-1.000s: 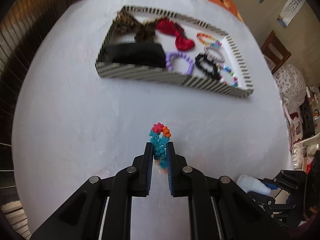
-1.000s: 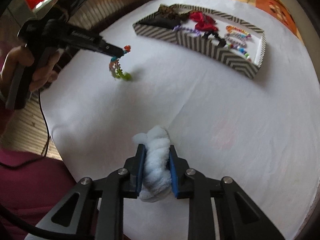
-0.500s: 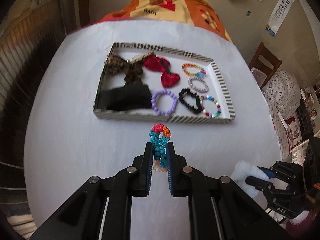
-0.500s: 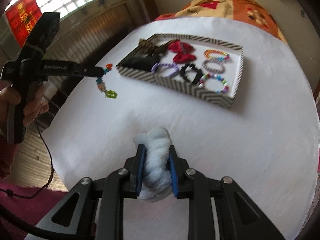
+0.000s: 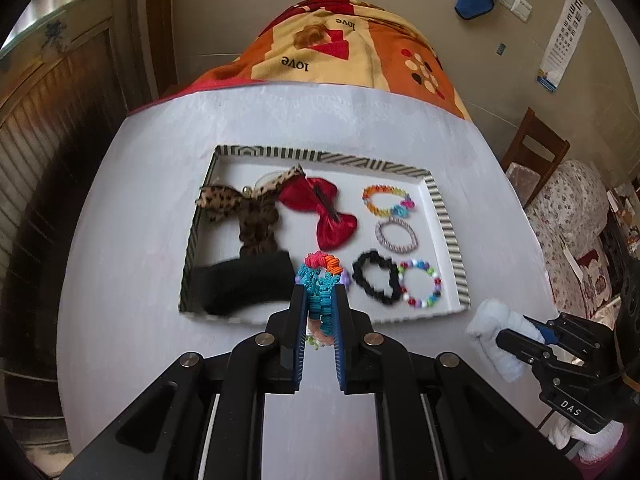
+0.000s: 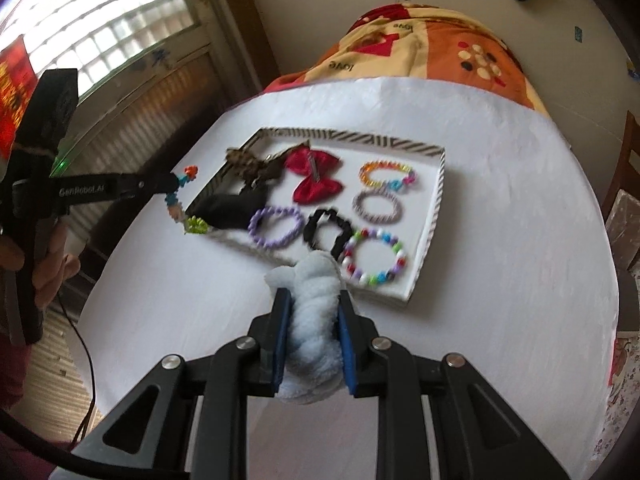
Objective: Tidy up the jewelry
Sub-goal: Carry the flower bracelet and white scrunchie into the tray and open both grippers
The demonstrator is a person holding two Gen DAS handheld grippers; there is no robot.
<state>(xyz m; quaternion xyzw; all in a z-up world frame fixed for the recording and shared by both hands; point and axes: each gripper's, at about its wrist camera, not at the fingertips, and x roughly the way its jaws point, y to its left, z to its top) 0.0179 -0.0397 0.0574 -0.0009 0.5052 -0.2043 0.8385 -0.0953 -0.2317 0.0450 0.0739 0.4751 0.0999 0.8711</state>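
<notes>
Left gripper [image 5: 319, 300]: jaws are pinching a multicoloured coil bracelet [image 5: 322, 280], which is hanging above the white table [image 5: 140, 200] at the tray's near-left edge
Right gripper [image 6: 313, 316]: jaws are squeezing a fluffy pale-blue scrunchie [image 6: 314, 304], hovering just before the tray's near wall
Striped tray [image 5: 448, 220]: is sitting mid-table, holding a leopard bow [image 5: 244, 208], red bow [image 5: 320, 208], black band [image 5: 240, 286], purple bead bracelet [image 6: 275, 227], black scrunchie [image 5: 376, 278] and three more bracelets
Backdrop: an orange blanket [image 5: 340, 52] is lying beyond the table
</notes>
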